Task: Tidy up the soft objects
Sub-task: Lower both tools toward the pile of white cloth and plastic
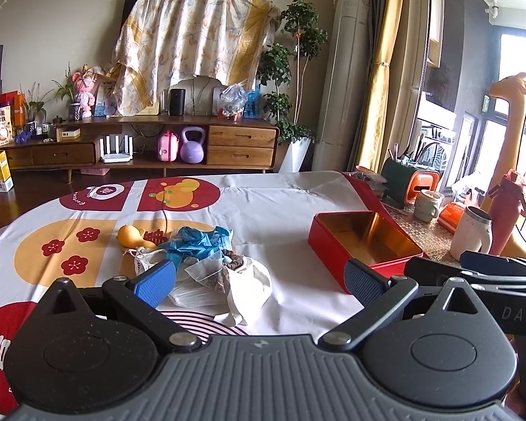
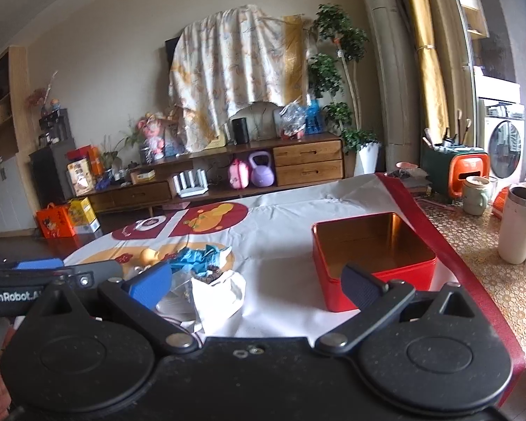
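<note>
Both grippers (image 1: 259, 277) (image 2: 256, 280) gape above soft pile (image 1: 207, 263) beside red tin (image 1: 361, 242).

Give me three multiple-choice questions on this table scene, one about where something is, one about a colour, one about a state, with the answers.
1. Where does the pile of soft things lie relative to the tin?
A. inside it
B. to its left on the cloth
C. behind it

2. What colour is the tin's outside?
A. red
B. green
C. white

3. How are the left tongs and right tongs?
A. both shut on a bag
B. one shut
C. both open, holding nothing

Answers: 1 B, the pile sits apart on the tablecloth; 2 A, red walls, gold inside; 3 C, fingers spread wide in both views.
</note>
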Demonstrator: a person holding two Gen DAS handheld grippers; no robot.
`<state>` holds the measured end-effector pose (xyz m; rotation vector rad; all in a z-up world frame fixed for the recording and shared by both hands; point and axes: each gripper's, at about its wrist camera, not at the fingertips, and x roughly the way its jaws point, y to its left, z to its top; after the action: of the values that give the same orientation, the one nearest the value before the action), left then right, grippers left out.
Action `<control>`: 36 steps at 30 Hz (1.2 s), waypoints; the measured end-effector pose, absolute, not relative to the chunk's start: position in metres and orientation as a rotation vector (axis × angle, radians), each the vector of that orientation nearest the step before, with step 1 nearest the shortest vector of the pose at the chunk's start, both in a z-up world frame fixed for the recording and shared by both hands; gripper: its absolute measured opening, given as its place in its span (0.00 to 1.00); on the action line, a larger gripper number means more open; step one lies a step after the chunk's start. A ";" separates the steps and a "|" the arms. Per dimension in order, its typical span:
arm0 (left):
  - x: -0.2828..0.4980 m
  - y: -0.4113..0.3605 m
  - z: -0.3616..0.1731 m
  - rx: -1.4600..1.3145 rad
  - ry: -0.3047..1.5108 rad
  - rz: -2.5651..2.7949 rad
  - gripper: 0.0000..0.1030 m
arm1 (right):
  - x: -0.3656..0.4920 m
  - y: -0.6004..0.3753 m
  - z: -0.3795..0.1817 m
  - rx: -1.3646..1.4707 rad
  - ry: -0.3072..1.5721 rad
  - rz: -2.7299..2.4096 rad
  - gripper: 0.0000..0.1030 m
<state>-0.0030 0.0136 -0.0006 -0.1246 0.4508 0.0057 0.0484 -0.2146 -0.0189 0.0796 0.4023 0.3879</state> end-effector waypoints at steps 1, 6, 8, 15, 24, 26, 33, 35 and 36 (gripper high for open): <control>-0.003 0.014 0.000 -0.124 0.451 0.007 1.00 | 0.049 -0.214 -0.019 0.075 0.407 0.393 1.00; -0.002 0.015 -0.001 -0.128 0.454 0.009 1.00 | 0.048 -0.210 -0.018 0.044 0.403 0.411 1.00; 0.001 0.016 -0.002 -0.128 0.460 0.014 1.00 | 0.050 -0.208 -0.017 0.036 0.408 0.418 1.00; 0.012 0.028 -0.011 -0.153 0.488 0.024 1.00 | 0.059 -0.203 -0.020 0.011 0.430 0.443 1.00; 0.045 0.053 -0.024 -0.156 0.529 0.080 1.00 | 0.085 -0.184 -0.034 -0.059 0.467 0.509 0.99; 0.053 0.055 -0.030 -0.143 0.537 0.083 0.99 | 0.092 -0.180 -0.039 -0.075 0.476 0.531 0.97; 0.079 0.063 -0.048 -0.118 0.554 0.105 0.99 | 0.122 -0.164 -0.058 -0.126 0.523 0.585 0.86; 0.086 0.065 -0.052 -0.123 0.555 0.098 0.99 | 0.130 -0.158 -0.063 -0.144 0.537 0.608 0.85; 0.090 0.066 -0.054 -0.119 0.560 0.103 0.99 | 0.135 -0.154 -0.066 -0.156 0.545 0.620 0.85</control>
<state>0.0901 0.0661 -0.0540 -0.1193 0.5595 0.1028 0.1351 -0.1540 -0.0656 -0.1557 0.5447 0.6198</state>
